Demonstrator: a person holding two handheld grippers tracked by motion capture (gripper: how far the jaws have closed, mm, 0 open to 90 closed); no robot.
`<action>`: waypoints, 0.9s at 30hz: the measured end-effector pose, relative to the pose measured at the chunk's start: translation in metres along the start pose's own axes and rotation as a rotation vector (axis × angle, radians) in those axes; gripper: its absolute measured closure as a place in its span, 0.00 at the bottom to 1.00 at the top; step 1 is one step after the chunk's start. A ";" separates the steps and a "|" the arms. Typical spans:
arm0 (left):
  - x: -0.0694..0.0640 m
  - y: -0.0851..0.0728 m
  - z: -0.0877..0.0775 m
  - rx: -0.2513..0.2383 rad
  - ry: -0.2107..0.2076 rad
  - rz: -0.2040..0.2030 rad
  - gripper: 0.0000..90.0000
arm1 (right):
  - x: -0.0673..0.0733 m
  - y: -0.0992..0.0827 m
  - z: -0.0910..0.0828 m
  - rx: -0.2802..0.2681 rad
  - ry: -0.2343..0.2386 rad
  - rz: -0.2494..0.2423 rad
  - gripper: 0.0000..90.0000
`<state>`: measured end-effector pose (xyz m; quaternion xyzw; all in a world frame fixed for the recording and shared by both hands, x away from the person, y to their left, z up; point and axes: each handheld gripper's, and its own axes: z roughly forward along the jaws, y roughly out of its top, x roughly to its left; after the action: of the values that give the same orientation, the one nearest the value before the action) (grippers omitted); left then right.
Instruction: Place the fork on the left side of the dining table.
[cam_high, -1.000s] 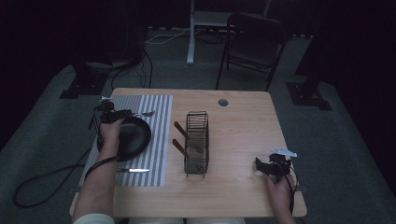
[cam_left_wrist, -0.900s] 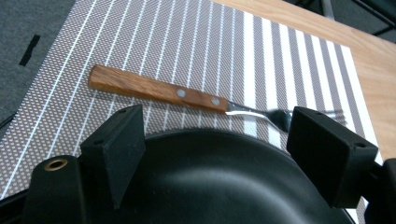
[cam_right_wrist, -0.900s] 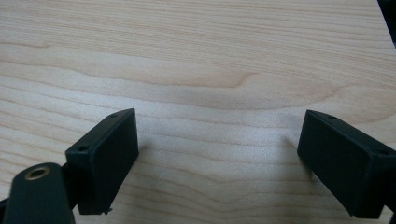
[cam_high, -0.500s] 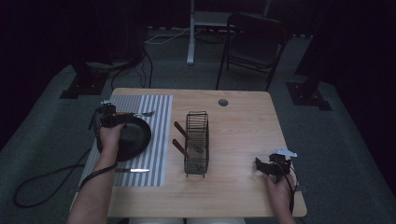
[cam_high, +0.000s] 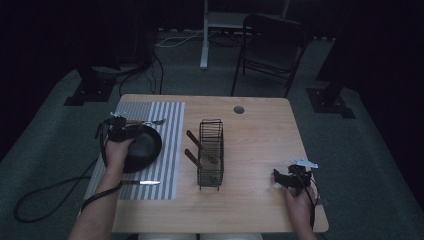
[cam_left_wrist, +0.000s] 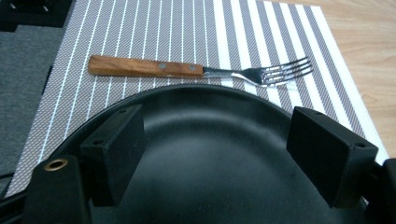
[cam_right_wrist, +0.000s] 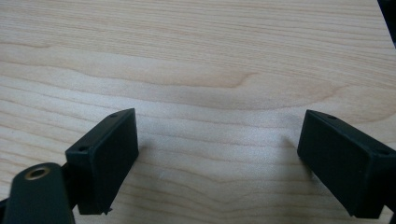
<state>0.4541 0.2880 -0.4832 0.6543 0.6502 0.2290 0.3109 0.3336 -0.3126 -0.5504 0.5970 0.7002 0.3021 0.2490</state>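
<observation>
Down on the light wooden table (cam_high: 260, 135), a grey-and-white striped woven placemat (cam_high: 170, 120) covers the left part, and a round, shallow black plate (cam_high: 147, 145) lies on it. The left gripper (cam_high: 121, 131) is held over the plate's far-left edge by the person's left hand (cam_high: 117, 152); in the left gripper view its two black jaws stand wide apart above the dark plate (cam_left_wrist: 205, 154), with nothing between them. Just beyond the plate's far rim lies a fork with a brown wooden handle and steel tines (cam_left_wrist: 201, 71), stretched across the mat with its tines pointing right; in the high view the fork (cam_high: 145, 122) sits at the far side of the plate. On the near part of the mat a knife with a dark handle and pale blade (cam_high: 141, 183) lies apart from the plate.

Near the middle of the table stands a black wire basket (cam_high: 210, 152), long from far to near, with two brown-handled utensils (cam_high: 197, 145) leaning out over its left side. A small round hole (cam_high: 239, 109) shows in the tabletop at the far side.

Near the right corner, the right gripper (cam_high: 287, 179) rests low over bare wood, held by the person's right hand (cam_high: 299, 205). In the right gripper view its jaws are spread wide over the table (cam_right_wrist: 210, 60), gripping nothing. Beyond the table, a dark folding chair (cam_high: 272, 47) stands on the grey floor.
</observation>
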 end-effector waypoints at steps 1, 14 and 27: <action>0.000 -0.002 -0.002 -0.004 0.000 0.001 0.22 | 0.000 0.000 0.000 0.000 0.000 0.000 0.13; 0.000 -0.017 -0.023 -0.025 -0.042 0.024 0.22 | 0.000 0.000 0.000 0.000 0.000 0.000 0.13; -0.001 -0.032 -0.037 -0.035 -0.059 0.056 0.22 | 0.000 0.000 0.000 0.000 0.000 0.000 0.13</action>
<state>0.4050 0.2893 -0.4794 0.6732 0.6180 0.2295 0.3351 0.3336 -0.3126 -0.5503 0.5970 0.7003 0.3020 0.2491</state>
